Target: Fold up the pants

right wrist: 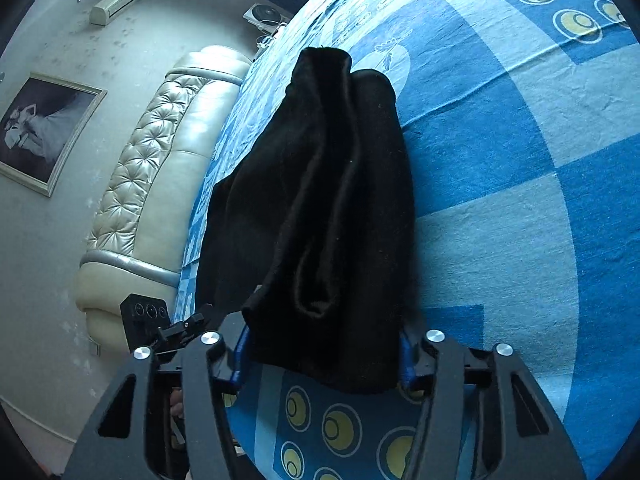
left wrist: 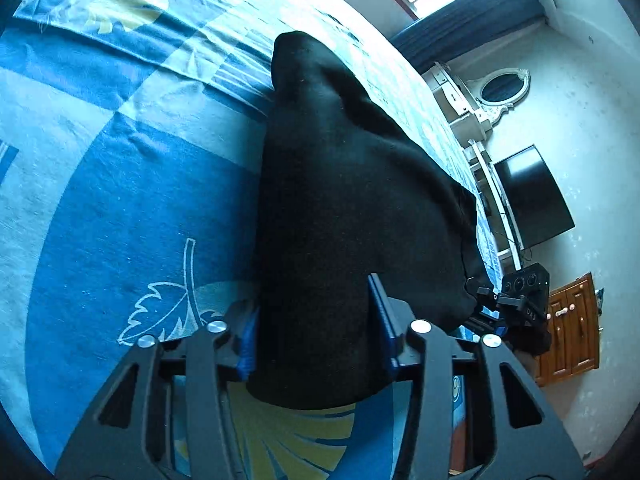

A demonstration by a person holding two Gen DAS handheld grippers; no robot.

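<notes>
black pants between both grippers on the bed

left gripper (left wrist: 312, 332) spread wide, blue pads either side of one end of the black pants (left wrist: 344, 200), not pinching. right gripper (right wrist: 320, 356) likewise wide, straddling the other end of the pants (right wrist: 320, 208). lying bunched and folded lengthwise on the blue patterned bed sheet (left wrist: 120, 200). beyond: cream tufted headboard (right wrist: 160, 168), framed picture (right wrist: 44, 128), dark television (left wrist: 532, 196), oval mirror (left wrist: 500, 88).
</notes>
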